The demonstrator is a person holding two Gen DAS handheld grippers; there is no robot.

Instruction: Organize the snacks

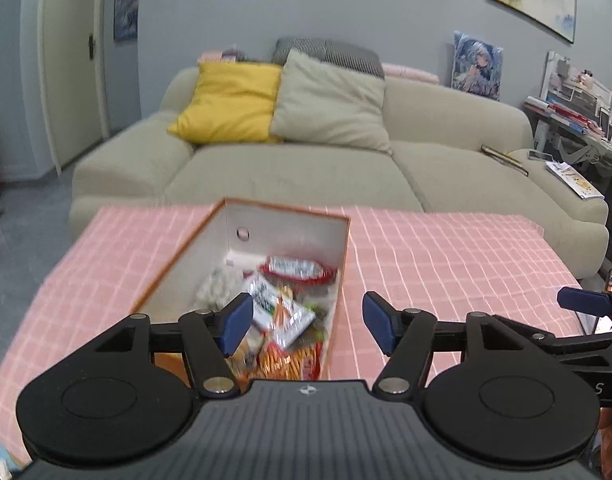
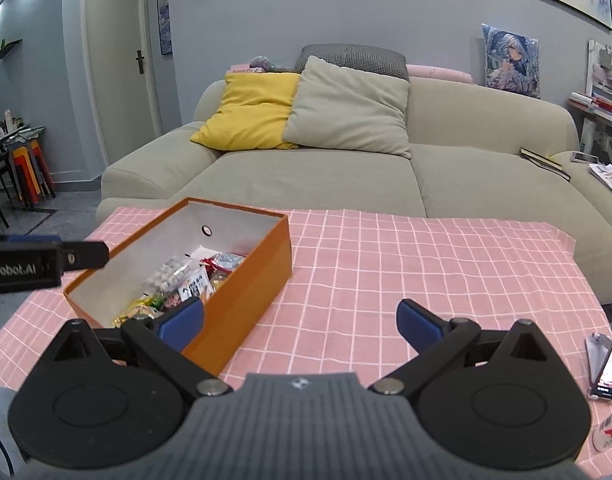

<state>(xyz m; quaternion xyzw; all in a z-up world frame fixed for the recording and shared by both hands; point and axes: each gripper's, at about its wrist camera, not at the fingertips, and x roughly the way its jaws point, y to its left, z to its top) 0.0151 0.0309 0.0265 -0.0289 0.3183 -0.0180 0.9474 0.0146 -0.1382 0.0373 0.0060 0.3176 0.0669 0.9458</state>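
1. A low table covered with a pink cloth checked in white lines (image 2: 385,264) is shown in front of a beige fabric sofa (image 2: 325,176).
2. An open rectangular cardboard box, orange outside and white inside (image 2: 262,264), is seen standing on the left part of the cloth, its long side angled toward the sofa. A small round hole is visible in its far end wall.
3. The box is filled in its nearer half with a heap of small wrapped snack packets (image 1: 282,316): a red-and-white packet, a clear bag of pale pieces, orange stick-printed wrappers and yellow-green ones are made out. The far end of the box floor is left bare. Printed names cannot be read.
4. The left gripper (image 1: 307,322) is held above the near end of the box, blue pads spread apart, with nothing pinched between them; the snacks lie below the gap.
5. The right gripper (image 2: 300,322) is held over the cloth just right of the box, blue pads spread wide and nothing gripped. Its left pad overlaps the box's orange side in view; contact cannot be told.
6. A lit smartphone (image 2: 609,372) is seen at the table's right edge.
7. A yellow cushion (image 2: 254,116) and a grey-beige cushion (image 2: 345,108) are propped on the sofa.
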